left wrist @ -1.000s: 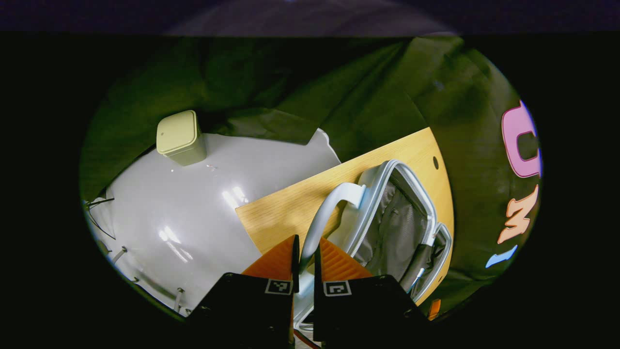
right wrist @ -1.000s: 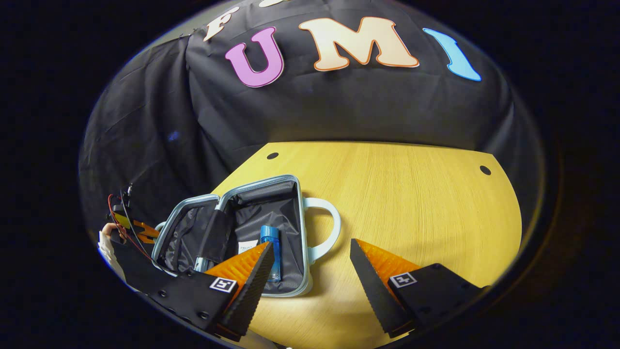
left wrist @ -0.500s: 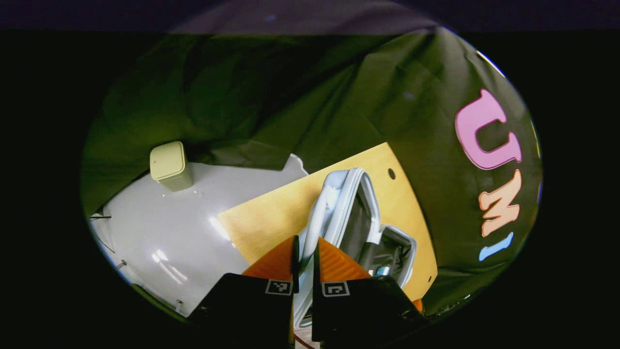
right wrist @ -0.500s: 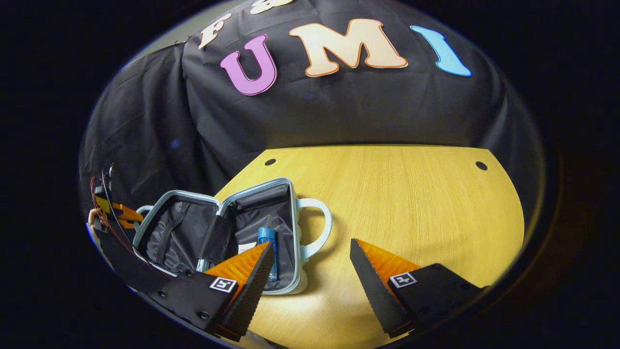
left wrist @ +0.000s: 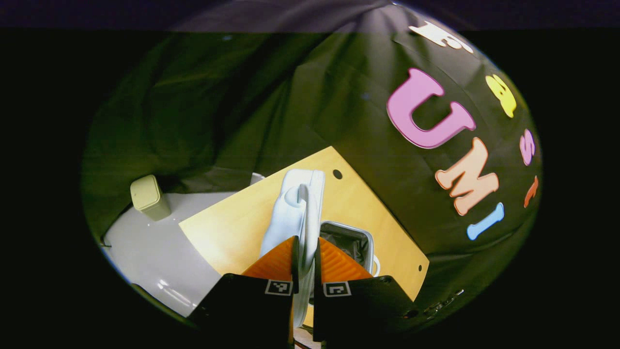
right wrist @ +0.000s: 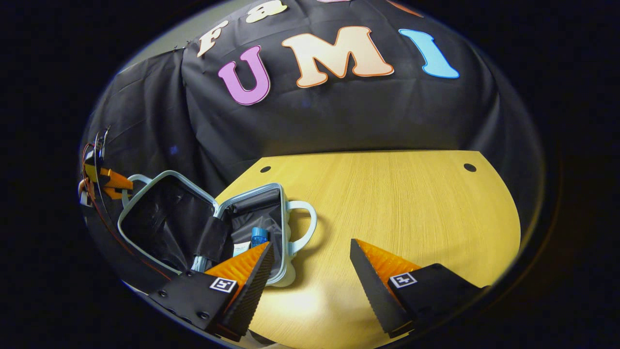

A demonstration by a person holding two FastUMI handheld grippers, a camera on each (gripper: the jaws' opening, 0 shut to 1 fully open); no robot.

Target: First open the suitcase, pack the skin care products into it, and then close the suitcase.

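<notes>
A pale blue suitcase [right wrist: 286, 240] lies on the wooden table [right wrist: 397, 203], its base flat and its lid [right wrist: 160, 218] tilted up at the left. A blue bottle [right wrist: 259, 236] and a white pack [right wrist: 240, 249] lie in the dark-lined base. My left gripper [left wrist: 305, 242] is shut on the lid's handle [left wrist: 304, 208], with the lid's shell [left wrist: 278, 220] edge-on ahead and the base [left wrist: 346, 240] to its right. That gripper [right wrist: 114, 184] also appears beside the lid's top edge in the right gripper view. My right gripper [right wrist: 311, 243] hangs open over the table beside the base's handle [right wrist: 305, 223], holding nothing.
A small beige bin [left wrist: 149, 196] stands on the white floor [left wrist: 155, 252] past the table's left edge. The black booth cloth [right wrist: 339, 111] closes off the back. Bare tabletop spreads to the right of the suitcase.
The lid has risen from lying flat to standing steeply, carried by my left gripper on its handle. The right gripper has stayed nearly still and open.
</notes>
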